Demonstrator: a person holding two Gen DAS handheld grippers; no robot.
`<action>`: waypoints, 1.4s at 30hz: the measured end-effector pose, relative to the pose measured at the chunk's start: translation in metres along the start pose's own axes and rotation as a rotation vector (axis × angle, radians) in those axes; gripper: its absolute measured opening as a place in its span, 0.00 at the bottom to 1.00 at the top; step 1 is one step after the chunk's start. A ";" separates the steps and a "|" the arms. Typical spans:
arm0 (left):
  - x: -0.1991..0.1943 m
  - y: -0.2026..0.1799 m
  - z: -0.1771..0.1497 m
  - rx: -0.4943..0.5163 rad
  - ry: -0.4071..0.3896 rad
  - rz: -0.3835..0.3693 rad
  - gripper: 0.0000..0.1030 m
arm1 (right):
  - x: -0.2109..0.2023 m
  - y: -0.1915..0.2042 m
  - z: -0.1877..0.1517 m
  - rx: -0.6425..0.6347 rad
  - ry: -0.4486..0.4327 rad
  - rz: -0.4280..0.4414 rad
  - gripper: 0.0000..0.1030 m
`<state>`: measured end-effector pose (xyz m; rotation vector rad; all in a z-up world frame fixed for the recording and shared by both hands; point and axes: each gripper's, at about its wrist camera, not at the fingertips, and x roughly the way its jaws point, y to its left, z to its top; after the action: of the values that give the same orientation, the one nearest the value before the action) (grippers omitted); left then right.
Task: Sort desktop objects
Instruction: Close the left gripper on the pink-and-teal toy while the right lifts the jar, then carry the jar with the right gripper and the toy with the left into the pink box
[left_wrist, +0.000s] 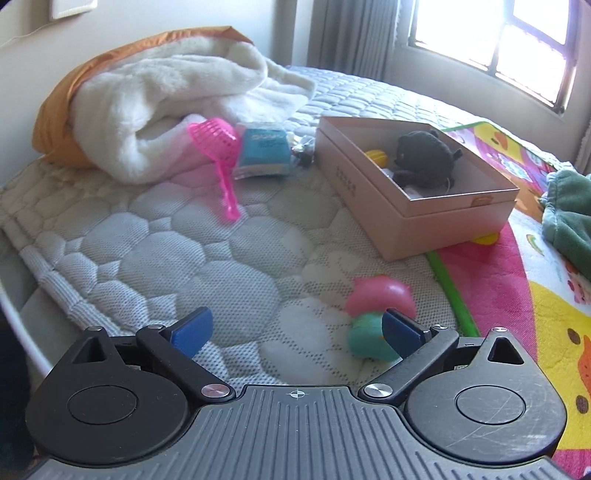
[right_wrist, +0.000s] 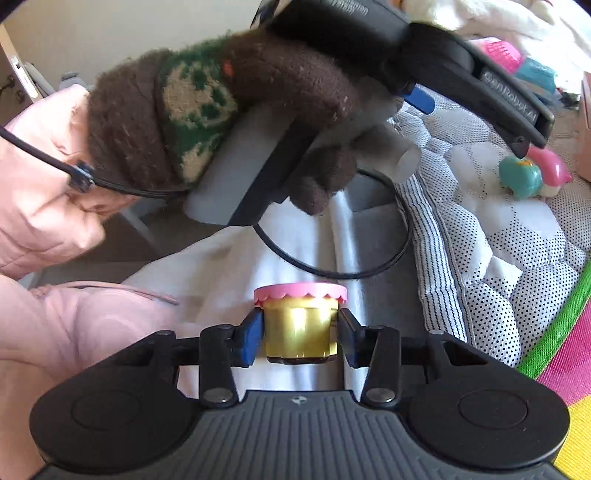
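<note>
on the left of the left wrist view a white blanket (left_wrist: 173, 107) is heaped on the quilted mattress (left_wrist: 155, 258), and a pink scoop (left_wrist: 218, 147) and a blue packet (left_wrist: 262, 149) lie against its edge, apparently unsorted. to the right sits an open box (left_wrist: 417, 218), the likely sorting bin: it holds a dark plush (left_wrist: 424, 157) and a yellow ball (left_wrist: 376, 155). the left gripper (left_wrist: 297, 330) has its jaws spread wide with nothing between them; a pink-and-teal toy (left_wrist: 376, 314) lies on the mattress just beside its right finger, seemingly the next pick. in the right wrist view, a gloved hand (right_wrist: 229, 110) holds the left gripper's handle, and the right gripper (right_wrist: 301, 334) has its pads pressed on both sides of a small gold jar (right_wrist: 299, 328) with a pink lid, lifted clear, probably for carrying to the box.
</note>
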<state>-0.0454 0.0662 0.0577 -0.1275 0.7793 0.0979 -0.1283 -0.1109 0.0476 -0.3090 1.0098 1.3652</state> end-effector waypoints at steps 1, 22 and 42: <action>-0.001 0.001 0.000 -0.001 -0.002 0.000 0.98 | -0.007 -0.004 0.001 0.023 -0.012 0.003 0.41; -0.007 -0.053 -0.014 0.267 -0.045 -0.059 0.99 | -0.105 -0.118 -0.070 0.258 -0.354 -0.680 0.68; -0.005 -0.086 -0.027 0.228 -0.005 -0.144 0.51 | -0.094 -0.106 -0.069 0.253 -0.434 -0.775 0.80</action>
<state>-0.0559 -0.0230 0.0488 0.0331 0.7685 -0.1272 -0.0501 -0.2476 0.0397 -0.1707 0.5851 0.5543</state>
